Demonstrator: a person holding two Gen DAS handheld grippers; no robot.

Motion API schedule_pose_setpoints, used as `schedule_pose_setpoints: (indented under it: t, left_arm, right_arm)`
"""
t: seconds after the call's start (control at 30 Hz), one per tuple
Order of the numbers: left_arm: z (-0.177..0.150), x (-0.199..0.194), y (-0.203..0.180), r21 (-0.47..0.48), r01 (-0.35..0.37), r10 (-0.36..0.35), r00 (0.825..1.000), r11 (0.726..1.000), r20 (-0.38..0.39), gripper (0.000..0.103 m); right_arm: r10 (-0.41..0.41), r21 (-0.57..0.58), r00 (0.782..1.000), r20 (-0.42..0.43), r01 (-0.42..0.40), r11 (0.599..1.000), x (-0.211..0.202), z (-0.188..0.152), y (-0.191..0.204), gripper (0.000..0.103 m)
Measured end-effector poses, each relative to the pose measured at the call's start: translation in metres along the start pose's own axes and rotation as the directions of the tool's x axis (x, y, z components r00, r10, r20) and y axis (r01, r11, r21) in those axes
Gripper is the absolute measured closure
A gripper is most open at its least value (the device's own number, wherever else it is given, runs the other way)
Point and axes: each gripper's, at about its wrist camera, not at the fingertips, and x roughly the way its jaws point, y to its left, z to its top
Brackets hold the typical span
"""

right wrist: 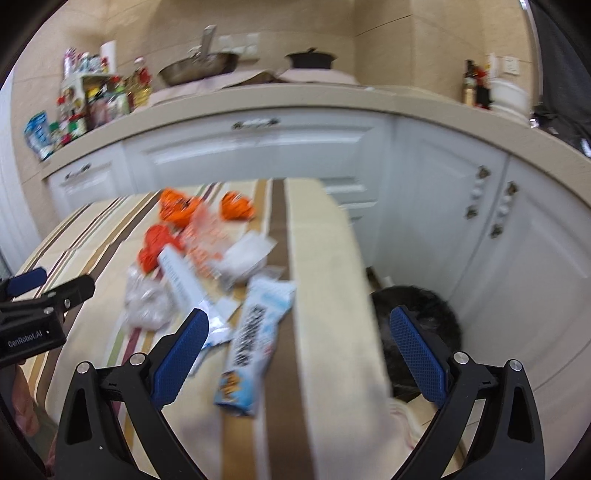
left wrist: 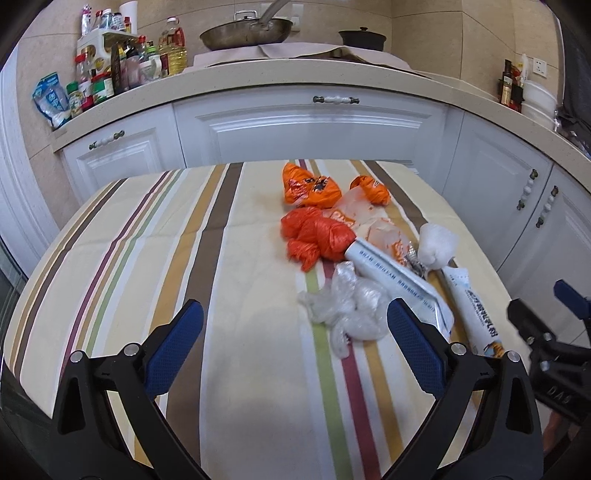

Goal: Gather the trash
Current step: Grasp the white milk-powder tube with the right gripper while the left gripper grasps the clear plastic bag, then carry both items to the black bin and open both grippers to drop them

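Trash lies on a striped tablecloth (left wrist: 229, 229): orange plastic bags (left wrist: 310, 188) (left wrist: 317, 236), a crumpled clear bag (left wrist: 343, 306), a long white box (left wrist: 395, 280), a white wad (left wrist: 437, 245) and a white-blue snack wrapper (left wrist: 476, 317). My left gripper (left wrist: 295, 332) is open and empty, above the table just short of the clear bag. My right gripper (right wrist: 299, 332) is open and empty over the table's right edge, near the wrapper (right wrist: 255, 343). The right wrist view is blurred. A dark bin (right wrist: 417, 325) sits on the floor beside the table.
White kitchen cabinets (left wrist: 314, 133) run behind and to the right of the table. The counter holds bottles and jars (left wrist: 110, 74), a wok (left wrist: 245, 33) and a dark pot (left wrist: 362, 38). Each gripper shows in the other's view (left wrist: 546, 332) (right wrist: 40, 306).
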Motion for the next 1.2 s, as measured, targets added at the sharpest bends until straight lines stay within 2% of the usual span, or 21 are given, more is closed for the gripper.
schedule_pose_setpoints:
  t: [0.07, 0.1, 0.13, 0.2, 0.3, 0.37, 0.43, 0.63, 0.8, 0.9, 1.07, 1.13, 1.2]
  left_arm:
    - [-0.005, 0.002, 0.002, -0.002, 0.007, -0.007, 1.0, 1.0, -0.009, 0.006]
    - [-0.007, 0.003, 0.002, -0.002, 0.009, -0.009, 1.0, 1.0, -0.014, 0.006]
    - [-0.009, 0.003, 0.002, -0.003, 0.013, -0.013, 1.0, 1.0, -0.018, 0.006]
    - [-0.011, 0.005, 0.002, -0.006, 0.02, -0.02, 1.0, 1.0, -0.021, 0.006]
    - [-0.011, 0.006, 0.002, -0.008, 0.026, -0.026, 1.0, 1.0, -0.004, 0.006]
    - [-0.011, 0.008, 0.0, -0.01, 0.037, -0.037, 0.999, 0.999, 0.0, 0.006]
    - [-0.012, 0.011, -0.004, -0.008, 0.051, -0.051, 0.999, 0.999, 0.0, 0.006]
    - [-0.012, 0.016, -0.021, 0.019, 0.064, -0.064, 0.998, 0.998, 0.002, 0.006]
    - [-0.014, 0.03, -0.034, 0.032, 0.044, -0.044, 0.999, 0.998, -0.012, 0.006]
    - [-0.016, 0.042, -0.041, 0.054, 0.02, -0.019, 1.0, 0.998, -0.024, 0.025]
    - [-0.018, 0.051, -0.043, 0.055, 0.016, -0.014, 0.999, 0.998, -0.03, 0.038]
    - [-0.018, 0.051, -0.045, 0.062, 0.018, -0.017, 1.0, 0.998, -0.024, 0.055]
    - [-0.019, 0.052, -0.046, 0.073, 0.035, -0.033, 0.999, 0.997, -0.029, 0.065]
  right_arm:
    - [0.013, -0.01, 1.0, -0.016, -0.013, 1.0, 0.005, -0.005, 0.007, 0.01]
    - [0.023, -0.016, 0.999, -0.03, -0.023, 1.0, 0.008, -0.007, 0.01, 0.019]
    - [0.034, -0.019, 0.999, -0.041, -0.034, 0.999, 0.011, -0.01, 0.012, 0.036]
    - [0.053, -0.026, 0.995, -0.083, -0.055, 0.998, 0.018, -0.014, 0.016, 0.05]
    - [0.057, -0.018, 0.994, -0.094, -0.059, 0.998, 0.02, -0.02, 0.016, 0.051]
    - [0.058, -0.018, 0.993, -0.1, -0.06, 0.998, 0.022, -0.022, 0.016, 0.06]
    - [0.074, -0.014, 0.99, -0.12, -0.076, 0.997, 0.026, -0.026, 0.014, 0.077]
    - [0.057, -0.01, 0.993, -0.101, -0.058, 0.998, 0.021, -0.028, 0.006, 0.079]
    - [0.045, 0.008, 0.995, -0.084, -0.045, 0.999, 0.013, -0.029, -0.008, 0.079]
    - [0.04, 0.021, 0.997, -0.071, -0.038, 0.999, 0.009, -0.027, -0.016, 0.08]
    - [0.018, 0.039, 0.998, -0.054, -0.016, 0.999, 0.004, -0.028, -0.03, 0.08]
    - [0.011, 0.044, 0.999, -0.052, -0.008, 0.999, 0.004, -0.028, -0.034, 0.08]
    - [0.003, 0.055, 0.999, -0.047, 0.0, 0.999, 0.003, -0.028, -0.039, 0.08]
